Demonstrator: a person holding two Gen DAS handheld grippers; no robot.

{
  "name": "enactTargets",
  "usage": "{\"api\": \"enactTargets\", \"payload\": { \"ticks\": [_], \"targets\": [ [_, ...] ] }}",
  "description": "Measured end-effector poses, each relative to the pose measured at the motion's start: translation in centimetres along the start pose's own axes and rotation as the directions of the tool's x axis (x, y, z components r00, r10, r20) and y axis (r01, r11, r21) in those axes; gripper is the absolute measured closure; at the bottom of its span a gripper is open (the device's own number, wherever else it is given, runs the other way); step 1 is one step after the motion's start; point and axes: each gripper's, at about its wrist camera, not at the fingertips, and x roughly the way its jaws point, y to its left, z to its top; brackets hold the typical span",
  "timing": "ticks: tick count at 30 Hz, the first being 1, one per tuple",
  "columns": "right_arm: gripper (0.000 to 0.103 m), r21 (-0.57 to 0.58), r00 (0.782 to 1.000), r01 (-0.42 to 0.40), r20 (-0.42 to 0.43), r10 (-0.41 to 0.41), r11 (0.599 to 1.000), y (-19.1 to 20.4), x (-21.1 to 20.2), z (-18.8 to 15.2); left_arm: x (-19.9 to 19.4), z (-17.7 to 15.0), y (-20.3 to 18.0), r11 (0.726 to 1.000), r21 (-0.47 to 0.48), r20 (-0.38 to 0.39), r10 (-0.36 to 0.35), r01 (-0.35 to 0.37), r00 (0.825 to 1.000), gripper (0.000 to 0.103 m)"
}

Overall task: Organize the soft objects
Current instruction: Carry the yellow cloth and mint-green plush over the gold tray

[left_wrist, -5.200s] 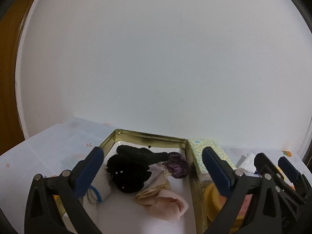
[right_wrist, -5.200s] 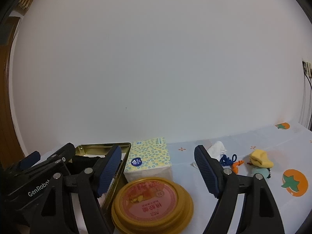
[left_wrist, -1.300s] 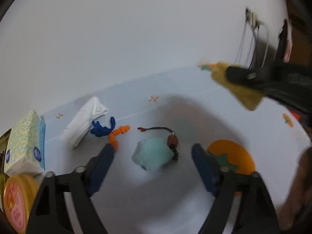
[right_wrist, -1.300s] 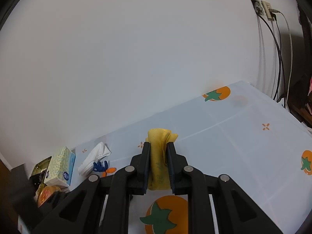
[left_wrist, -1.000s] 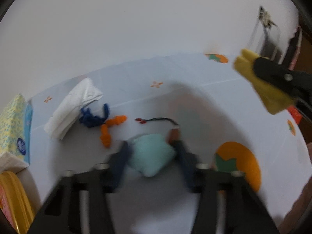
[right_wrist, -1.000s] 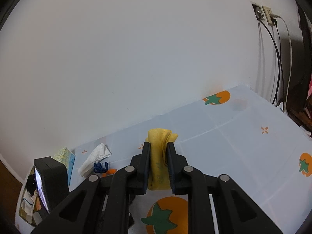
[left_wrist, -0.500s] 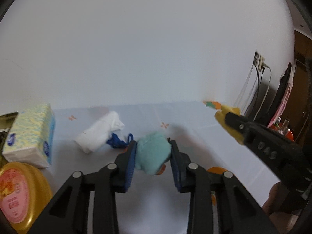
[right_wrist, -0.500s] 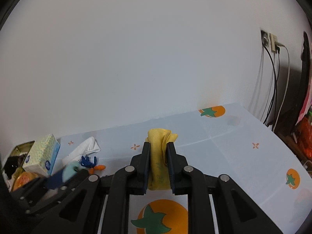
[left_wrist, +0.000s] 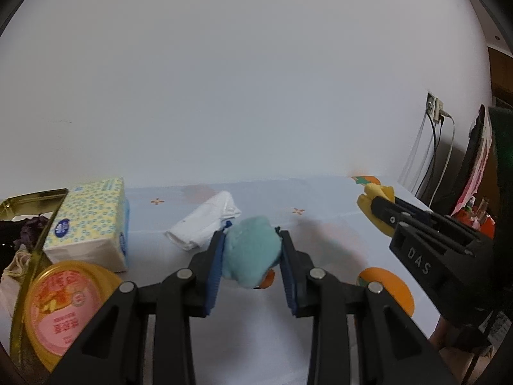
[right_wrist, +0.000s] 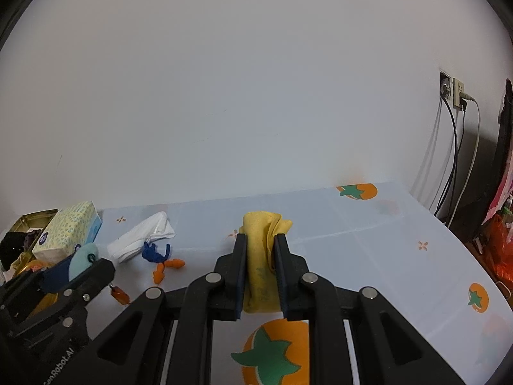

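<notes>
Teal plush toy (left_wrist: 251, 252), soft and rounded w/ an orange bit at its lower edge, sits squeezed between the blue-padded fingers of the left gripper (left_wrist: 250, 258) in the left wrist view; jaws are narrowed onto it, toy held above the pale blue tablecloth w/ orange fruit prints (left_wrist: 320, 202). Behind it lies a folded white cloth (left_wrist: 205, 221) on the tablecloth. At left stands a yellow-and-blue dotted tissue pack (left_wrist: 88, 221), w/ a round yellow lidded tub w/ pink label (left_wrist: 62, 301) just in front of it, and a gold metal tin (left_wrist: 30, 197) at the far left edge, dark and cream fabrics inside. At right the right gripper (left_wrist: 373, 207) comes in side-on, closed on a folded yellow cloth (left_wrist: 368, 199).

Right wrist view: right gripper (right_wrist: 260, 256) has its jaws pinched on the folded yellow cloth (right_wrist: 261, 247), which stands upright between them, above the tablecloth (right_wrist: 368, 234). Left gripper (right_wrist: 80, 261) shows at lower left w/ the teal toy (right_wrist: 84, 255) in it. Beyond lie the white cloth (right_wrist: 141, 235), a blue knotted cord (right_wrist: 154, 252) touching it, and small orange pieces (right_wrist: 166, 268) just beside the cord. Tissue pack (right_wrist: 65, 229) and tin (right_wrist: 32, 216) sit far left. White wall sockets w/ cables (right_wrist: 453, 91) are on the wall at right.
</notes>
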Motion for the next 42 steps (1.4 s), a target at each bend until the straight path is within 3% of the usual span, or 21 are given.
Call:
{"api": "enactTargets", "payload": {
  "ticks": [24, 42],
  "targets": [
    [0.084, -0.046, 0.999, 0.045, 0.023, -0.044, 0.998, 2.4, -2.8, -2.1, -3.1, -1.6, 1.9, 1.000, 0.001, 0.022, -0.005, 0.005, 1.000, 0.071],
    [0.084, -0.104, 0.993, 0.088, 0.086, -0.079, 0.991, 5.4, -6.7, -3.6, -5.6, -2.9, 2.8, 1.000, 0.020, 0.037, -0.014, 0.013, 0.999, 0.071]
  ]
}}
